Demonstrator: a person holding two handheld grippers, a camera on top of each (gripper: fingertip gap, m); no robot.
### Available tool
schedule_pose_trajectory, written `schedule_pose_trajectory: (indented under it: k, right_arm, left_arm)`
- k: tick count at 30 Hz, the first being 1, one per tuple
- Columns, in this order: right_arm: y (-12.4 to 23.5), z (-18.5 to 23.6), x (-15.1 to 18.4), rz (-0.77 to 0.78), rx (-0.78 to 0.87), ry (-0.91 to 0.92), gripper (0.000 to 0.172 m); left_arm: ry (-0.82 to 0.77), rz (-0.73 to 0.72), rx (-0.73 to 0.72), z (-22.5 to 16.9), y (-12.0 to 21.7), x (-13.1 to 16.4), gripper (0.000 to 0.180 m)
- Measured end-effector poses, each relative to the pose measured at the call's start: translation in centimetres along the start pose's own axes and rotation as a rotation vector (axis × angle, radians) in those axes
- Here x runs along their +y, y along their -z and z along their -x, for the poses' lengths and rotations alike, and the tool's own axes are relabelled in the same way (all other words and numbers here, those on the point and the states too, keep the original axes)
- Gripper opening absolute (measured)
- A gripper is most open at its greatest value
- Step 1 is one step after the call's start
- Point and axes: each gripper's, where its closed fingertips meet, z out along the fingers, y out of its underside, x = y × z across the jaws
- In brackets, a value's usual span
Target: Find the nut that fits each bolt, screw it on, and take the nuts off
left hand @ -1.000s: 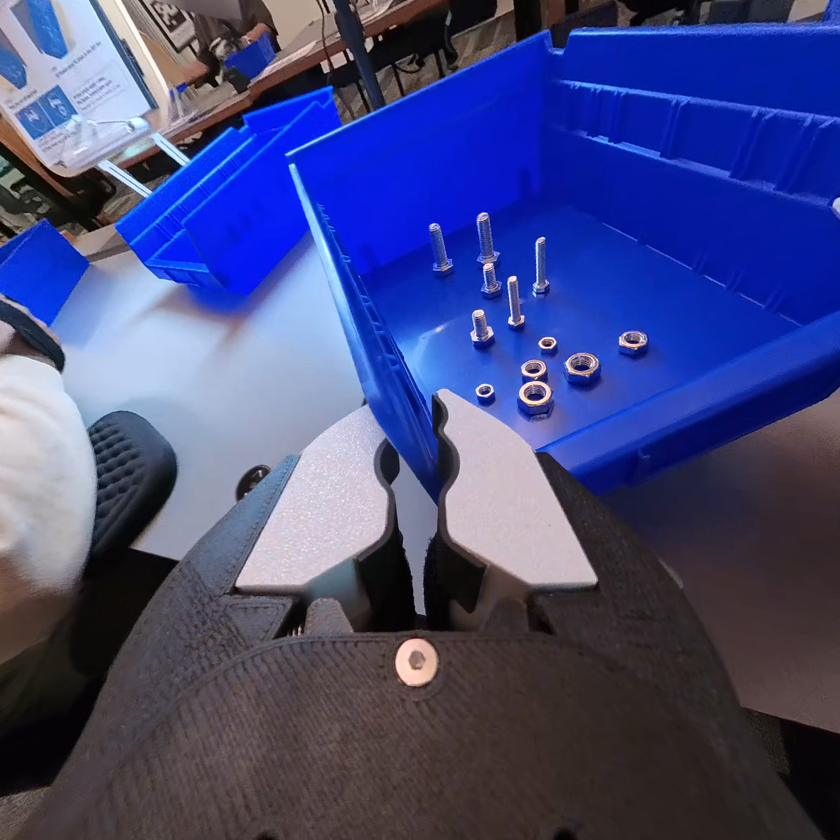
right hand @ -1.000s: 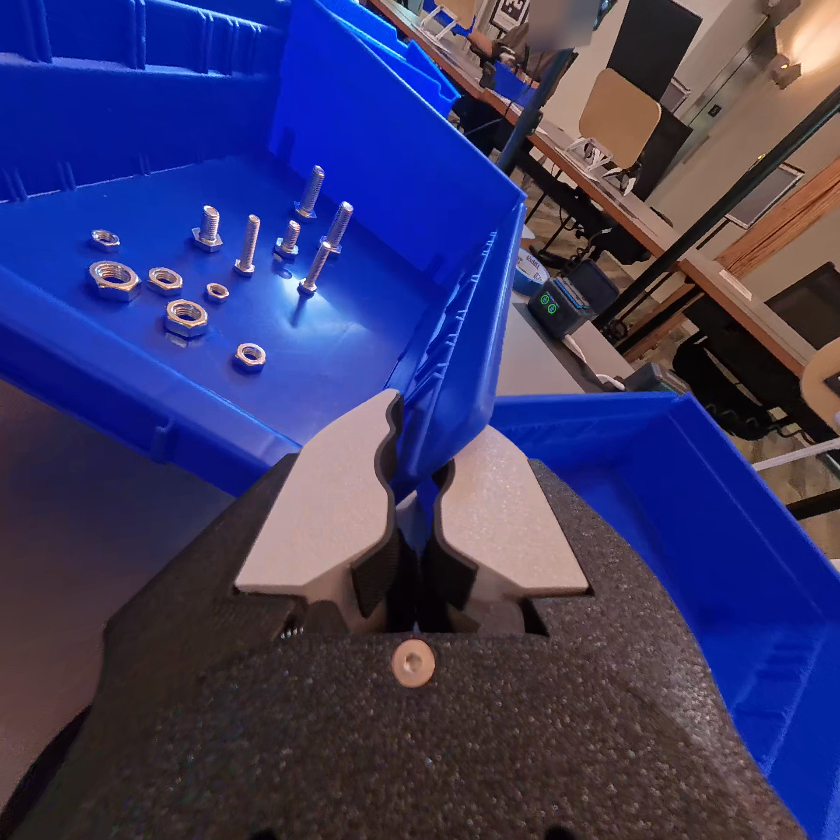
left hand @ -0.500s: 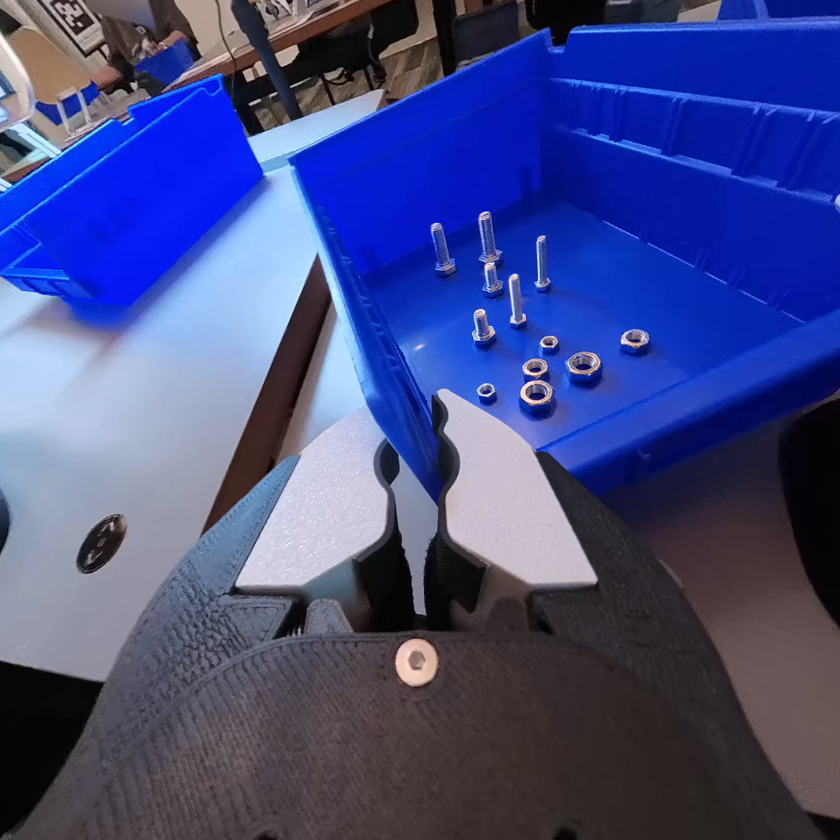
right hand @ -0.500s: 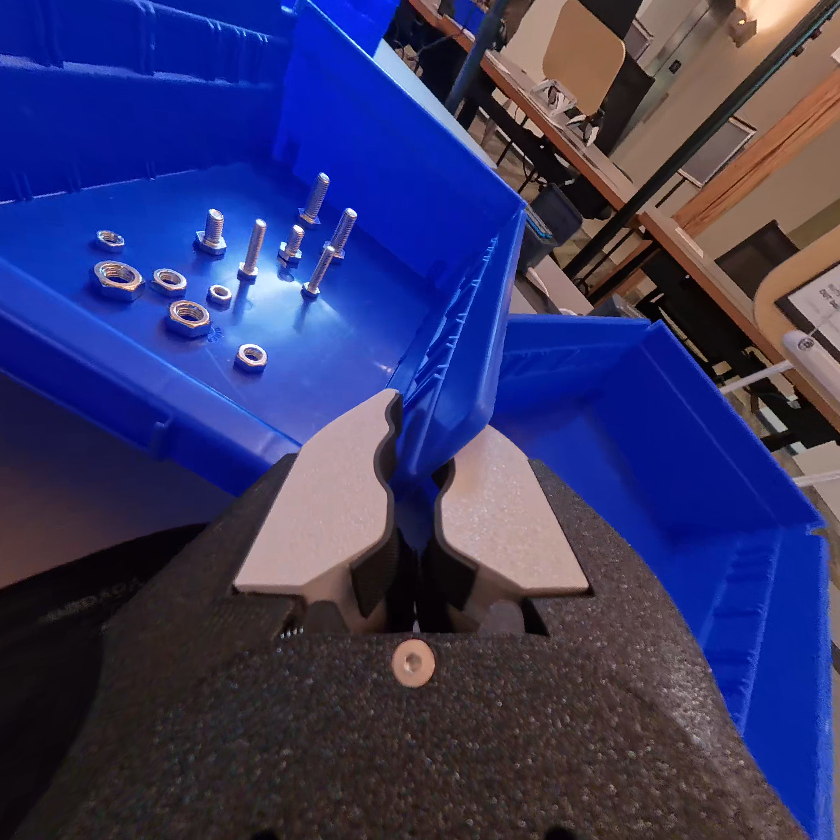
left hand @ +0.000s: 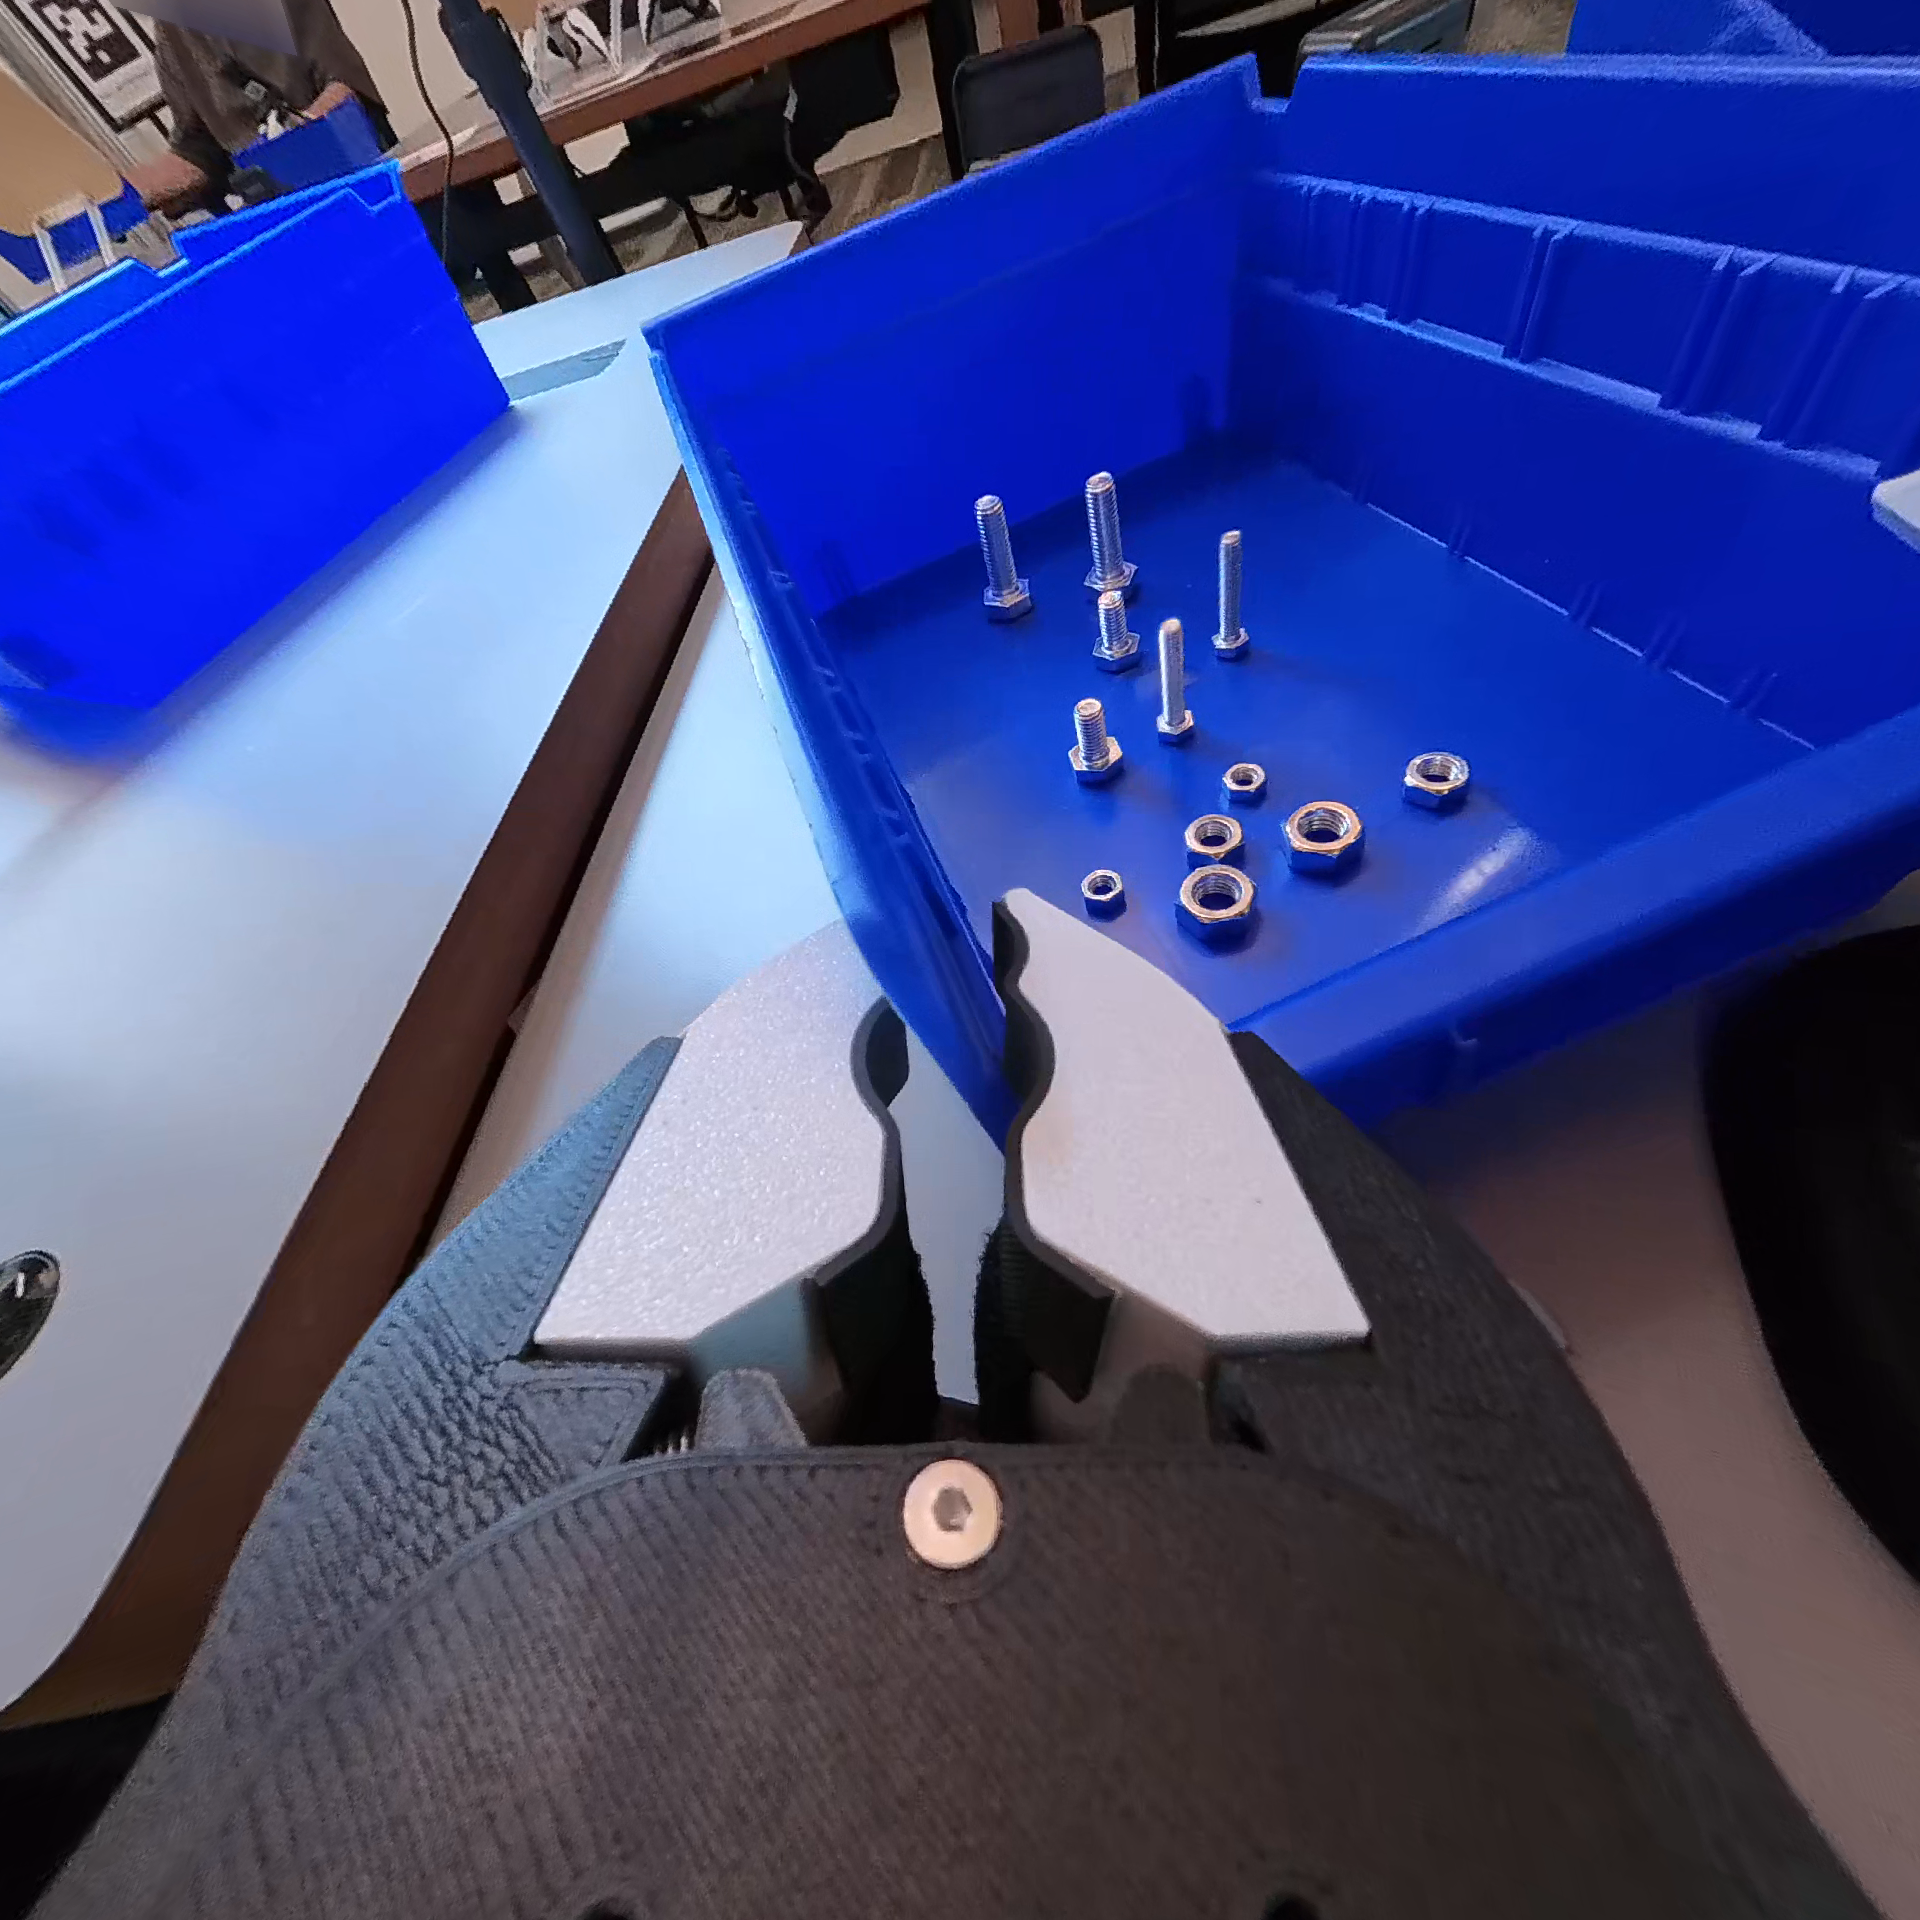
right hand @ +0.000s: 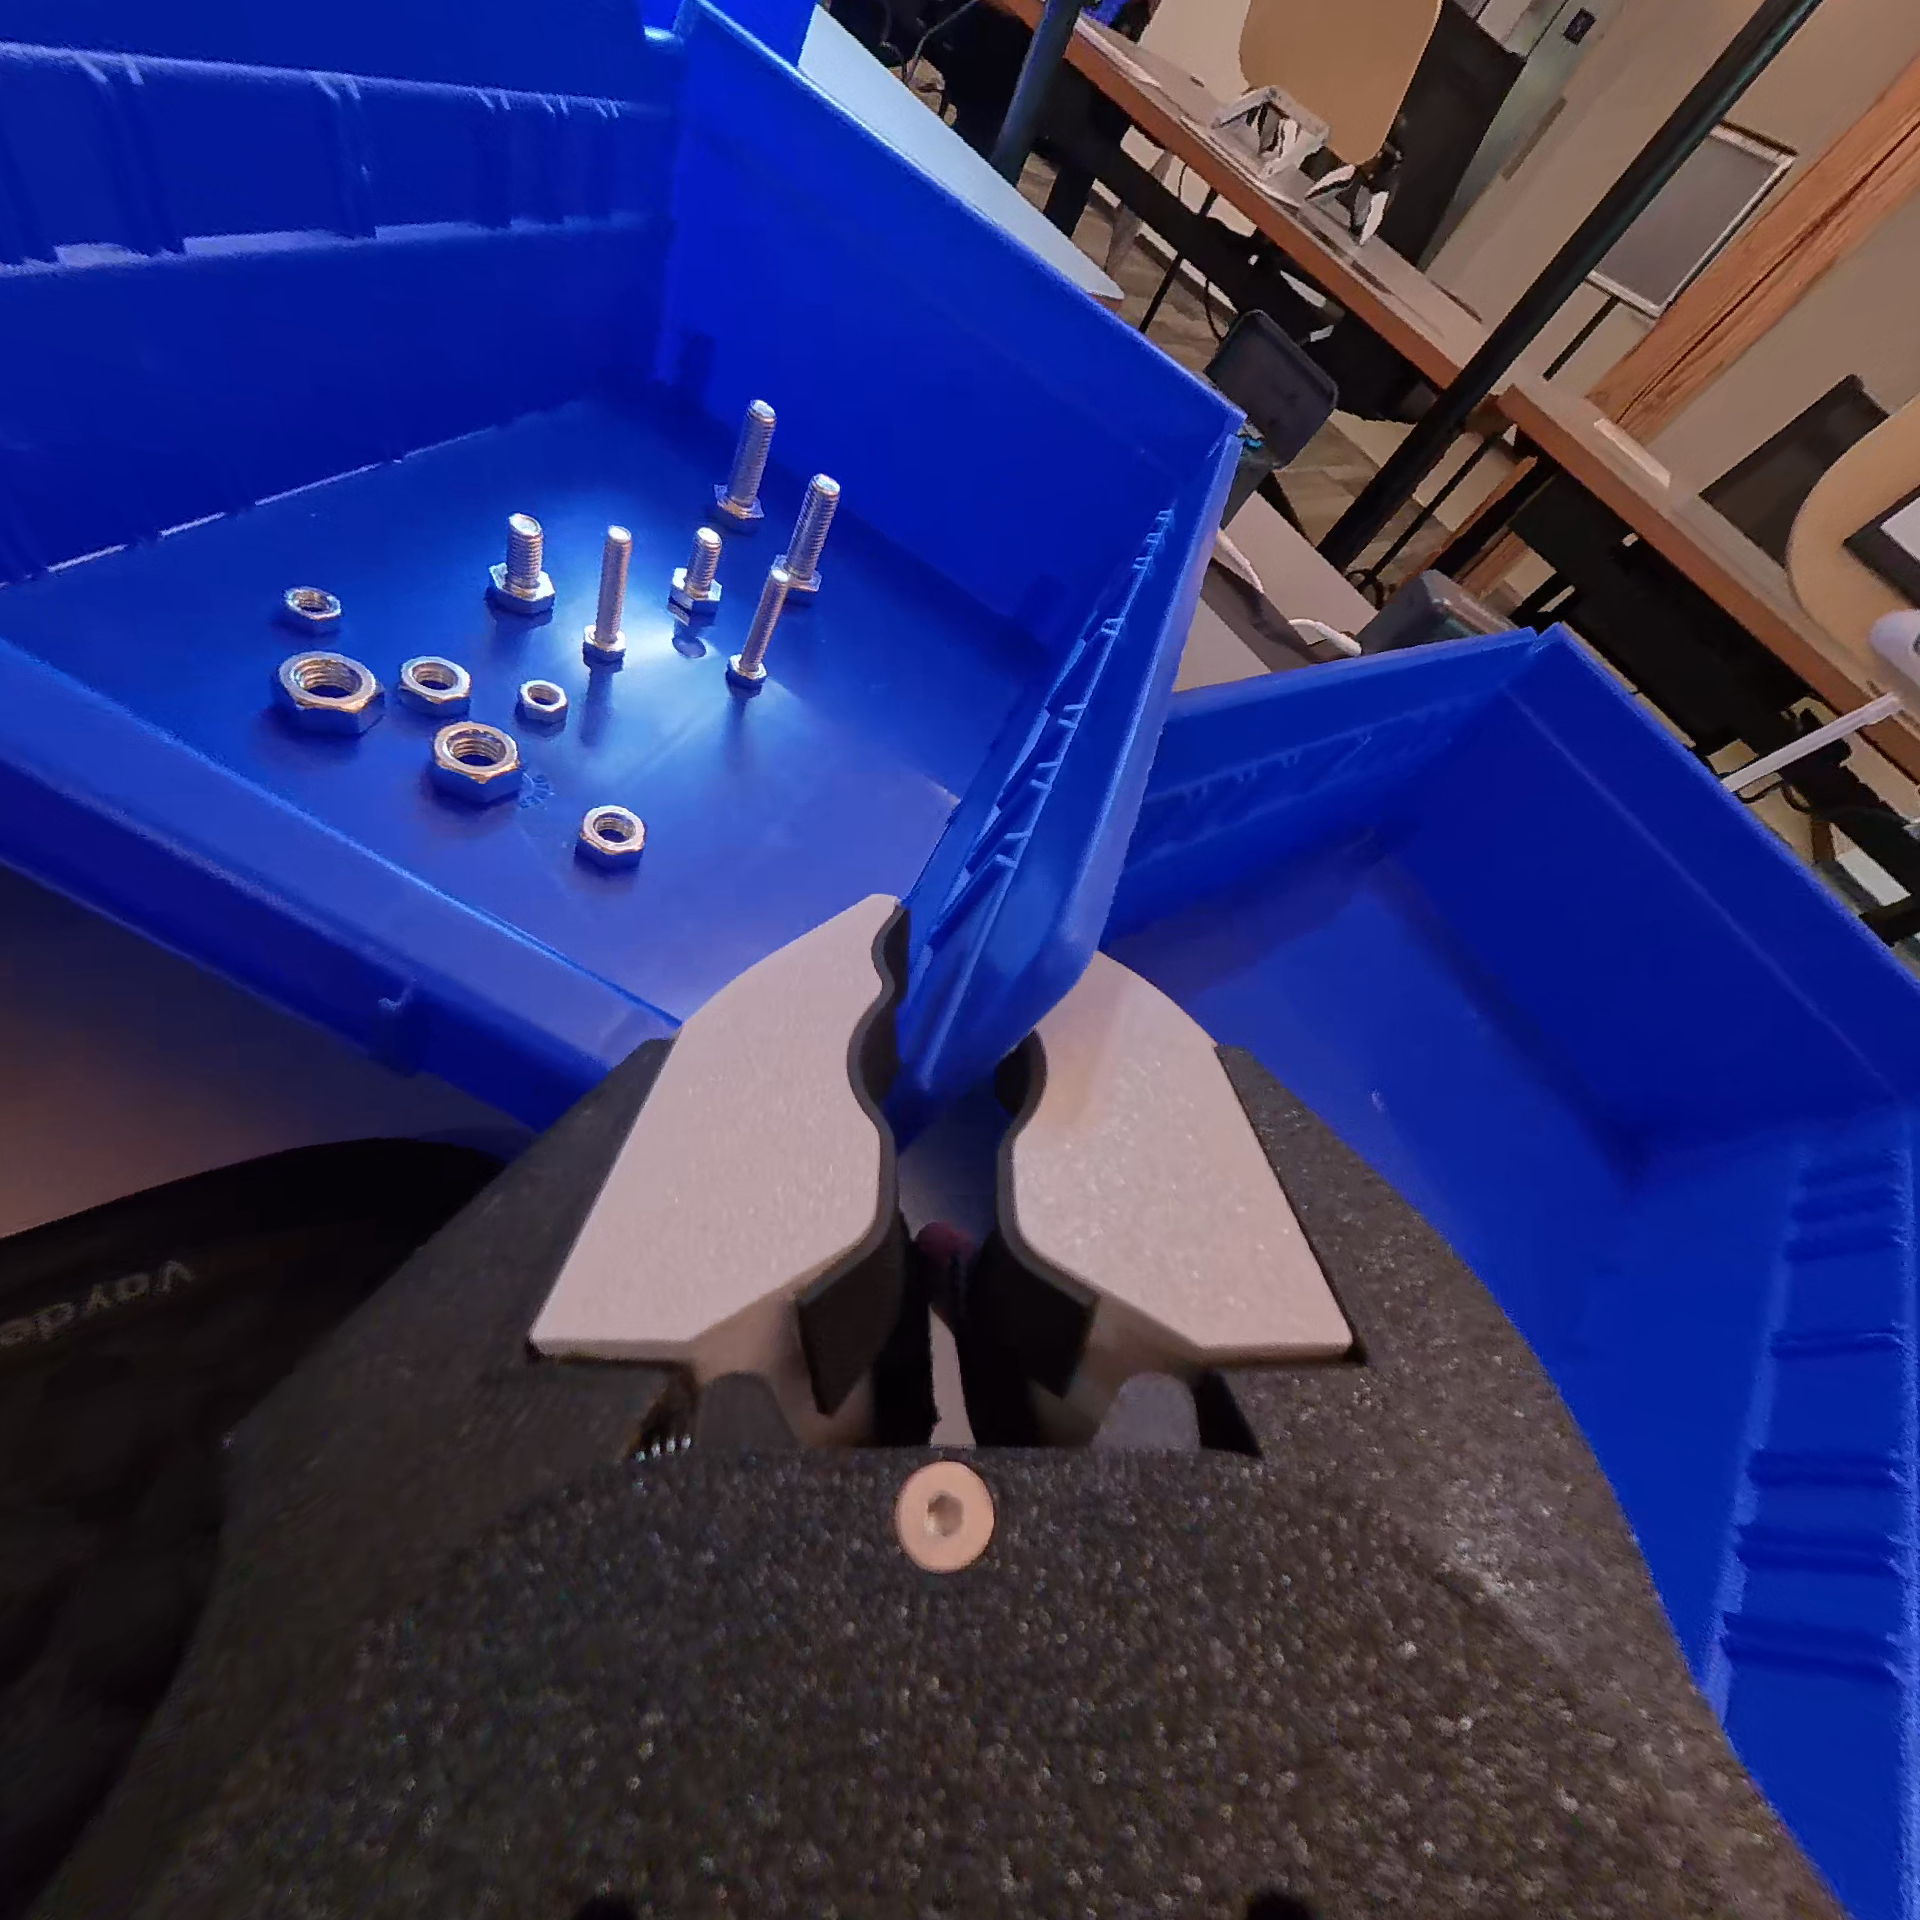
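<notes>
Fingers of L gripper & R gripper each clamp blue bin side walls.

Little could be read. A black fabric at the lower left of the right wrist view carried a pale printed word, seen upside down. The floor of the blue bin bore a small moulded mark just beside a nut — too fine to make out. A framed sign stood at the right edge, its lettering cut off.
</notes>
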Motion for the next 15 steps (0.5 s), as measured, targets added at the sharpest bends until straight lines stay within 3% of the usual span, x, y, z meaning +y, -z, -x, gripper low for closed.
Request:
schedule_pose_trajectory:
  k: [6, 8, 11, 15]
  right_arm:
    - [-0.1, 1.0, 0.7, 0.031, -0.059, 0.003, 0.027]
    - [0.3, 1.0, 0.2, 0.009, -0.081, -0.028, 0.053]
    - [1.8, 0.8, -1.1, -0.035, -0.139, -0.069, 0.069]
    - [5.5, -3.2, -2.2, -0.14, -0.108, -0.214, 0.076]
  left_arm:
    - [0.024, -0.002, 0.018, -0.4, -0.2, 0.8, 0.017]
    - [0.042, -0.008, 0.03, -0.4, 0.0, 0.7, 0.022]
    - [0.059, -0.006, 0.023, 0.0, 0.4, 0.7, 0.035]
    - [0.103, -0.061, -0.005, 0.8, 1.9, -0.1, 0.051]
